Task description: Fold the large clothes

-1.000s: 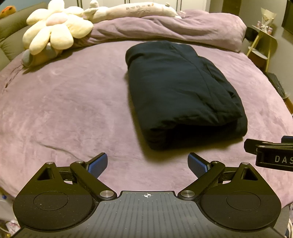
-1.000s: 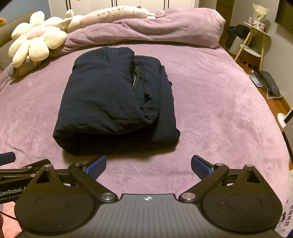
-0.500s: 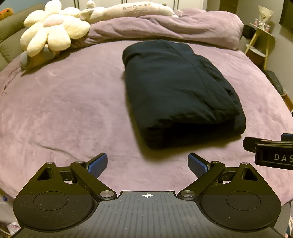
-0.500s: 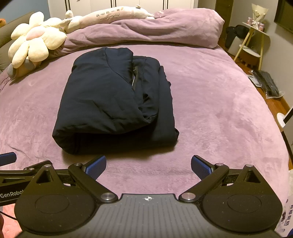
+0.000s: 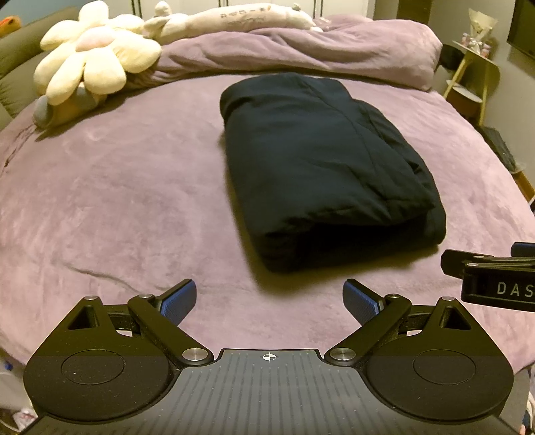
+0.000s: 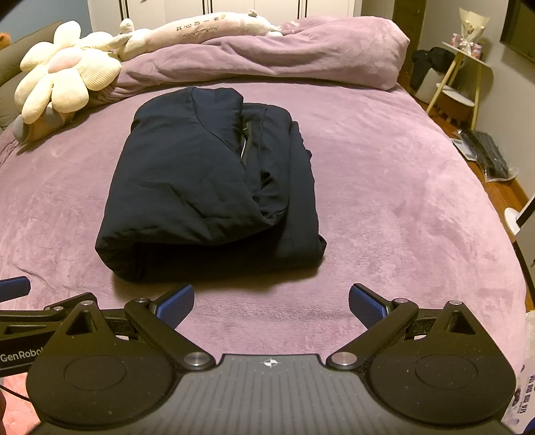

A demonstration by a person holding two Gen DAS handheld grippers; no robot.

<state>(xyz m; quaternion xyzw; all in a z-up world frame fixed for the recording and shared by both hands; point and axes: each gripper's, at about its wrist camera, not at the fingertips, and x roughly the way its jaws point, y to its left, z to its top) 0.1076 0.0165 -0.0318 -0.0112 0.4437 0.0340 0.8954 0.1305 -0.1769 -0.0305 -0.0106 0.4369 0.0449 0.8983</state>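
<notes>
Drifted slightly left since earlier. Folded dark jacket (image 6: 214, 187) lying mid-bed (image 6: 384, 200), long axis running away, just ahead. Left gripper (image 5: 269, 301) and right gripper (image 6: 271, 302) both spread wide, empty; right squarer to near edge.

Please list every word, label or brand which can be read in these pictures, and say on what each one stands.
"DAS": side of the right gripper, cut off by the frame edge.
"GenRobo": side of the left gripper, cut off.
"happyeveryday!": long plush pillow; the characters above it are too small to read.

One folded garment (image 6: 207, 187), two plush toys (image 6: 63, 77), two tools (image 6: 271, 301).
</notes>
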